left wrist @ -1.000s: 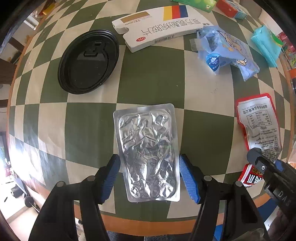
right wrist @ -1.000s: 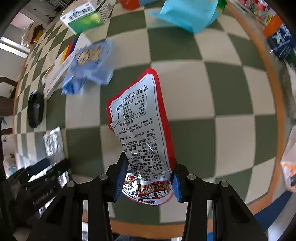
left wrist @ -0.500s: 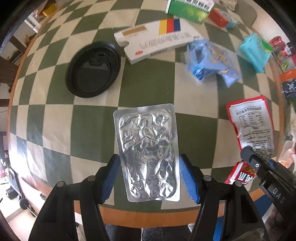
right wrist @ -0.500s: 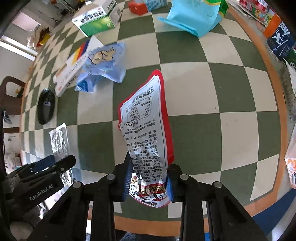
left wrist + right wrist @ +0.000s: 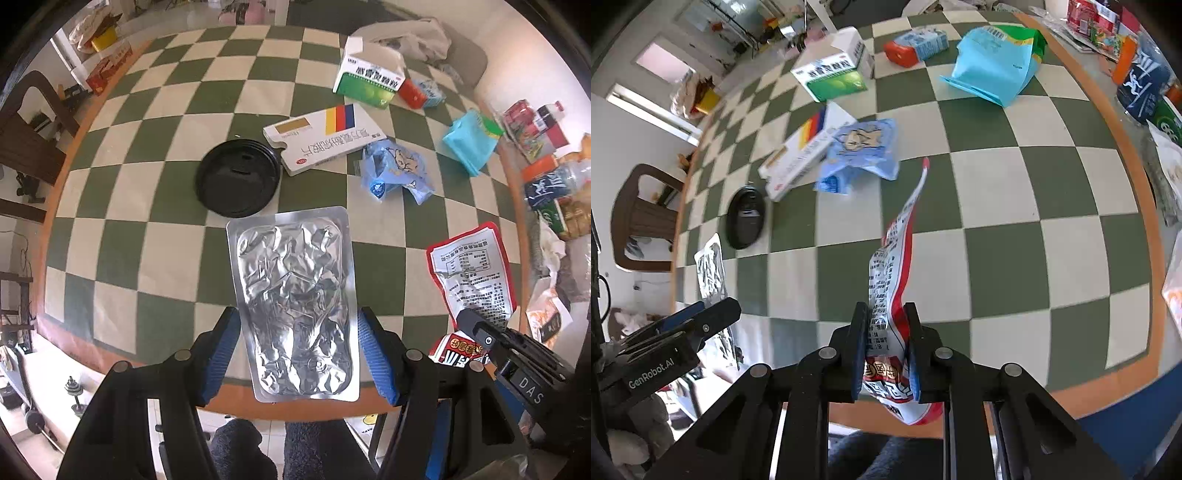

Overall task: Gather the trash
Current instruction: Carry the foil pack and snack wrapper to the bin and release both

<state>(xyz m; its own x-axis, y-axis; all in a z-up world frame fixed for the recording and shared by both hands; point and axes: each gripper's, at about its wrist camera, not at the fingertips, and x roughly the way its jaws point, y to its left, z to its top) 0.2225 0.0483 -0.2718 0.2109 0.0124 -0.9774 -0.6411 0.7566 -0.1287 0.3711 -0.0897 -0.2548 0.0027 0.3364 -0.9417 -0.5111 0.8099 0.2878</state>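
Showing two pieces lifted off the bench (image 5: 155, 236), left hand-held gripper (image 5: 299, 354) clamped on foil pack (image 5: 295, 295), right hand-held gripper (image 5: 884, 350) pinching red wrapper (image 5: 890, 280); lid (image 5: 238, 177), boxes and blue wrappers upper frame remain.

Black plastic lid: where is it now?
Left wrist view: the black plastic lid lies on the checkered table, touching the white medicine box, beyond the foil pack.

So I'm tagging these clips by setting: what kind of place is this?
Probably a lived-in home room. A round table with a checked cloth holds medicine boxes and snack wrappers, a wooden chair stands beside it, and dumbbells lie on the floor.
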